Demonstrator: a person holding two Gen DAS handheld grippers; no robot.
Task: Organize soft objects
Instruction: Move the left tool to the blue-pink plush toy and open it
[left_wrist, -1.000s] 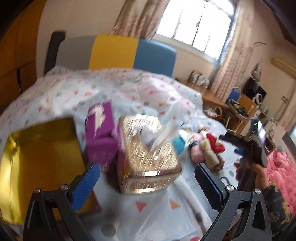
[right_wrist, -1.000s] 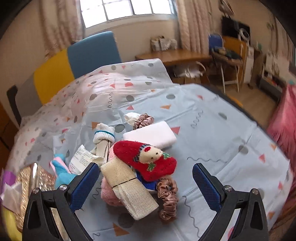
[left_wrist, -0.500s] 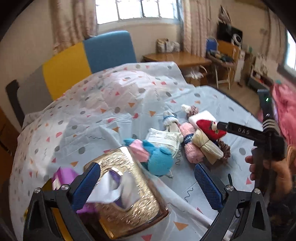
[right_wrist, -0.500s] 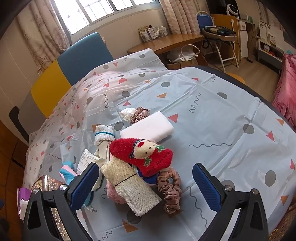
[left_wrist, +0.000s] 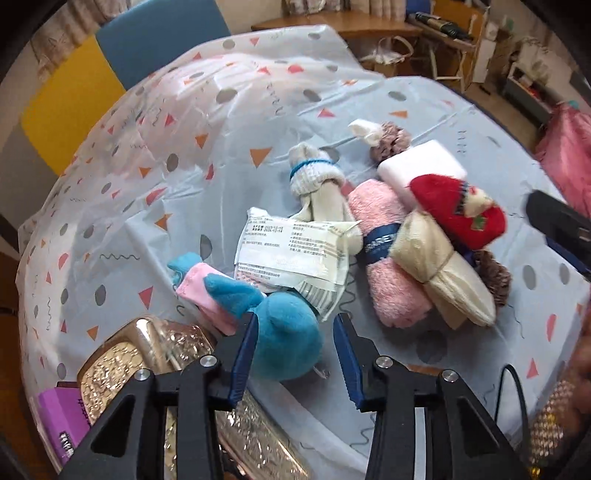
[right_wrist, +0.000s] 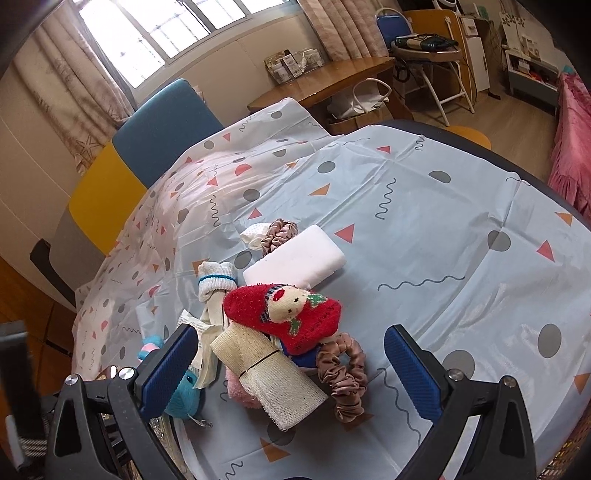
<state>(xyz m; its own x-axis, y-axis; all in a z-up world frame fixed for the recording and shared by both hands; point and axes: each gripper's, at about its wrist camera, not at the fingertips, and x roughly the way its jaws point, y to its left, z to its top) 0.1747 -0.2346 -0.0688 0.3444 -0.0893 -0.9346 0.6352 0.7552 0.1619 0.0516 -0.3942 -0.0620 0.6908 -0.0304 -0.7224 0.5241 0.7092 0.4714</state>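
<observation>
A: What has changed since a second ago?

B: The left gripper (left_wrist: 295, 343) has swung away from the gold embossed tissue box (left_wrist: 155, 373) at the near left edge of the table and now points down at the blue plush toy with a pink ear (left_wrist: 273, 332). Its jaws have just been closing; they stand narrow, the left blue pad against the plush's side, the right pad with a small gap. I cannot tell whether it truly grips. The right gripper (right_wrist: 291, 373) has hardly shifted and its jaws stand wide, empty.

A: What lies around, left to right?

B: On the pale blue patterned tablecloth (left_wrist: 424, 107): a purple carton (left_wrist: 62, 417) beside the gold box, the plush, then a white printed plastic packet (left_wrist: 291, 254) touching the plush's top. Next a cream rolled sock with a blue band (left_wrist: 317, 181), a pink fluffy rolled towel (left_wrist: 388, 258), a beige bound cloth roll (left_wrist: 439, 269) lying over it, a red fuzzy sock with a face (right_wrist: 284, 306) on the heap, a white rectangular sponge block (right_wrist: 295, 258) behind, and a brown satin scrunchie (right_wrist: 343, 376) at the right. The packet crowds the plush from behind.

A: Anything hard to see?

B: A second scrunchie (right_wrist: 279, 232) is half hidden behind the sponge. Something dark blue under the red sock is mostly covered. In the right wrist view its own left finger hides most of the plush.
</observation>
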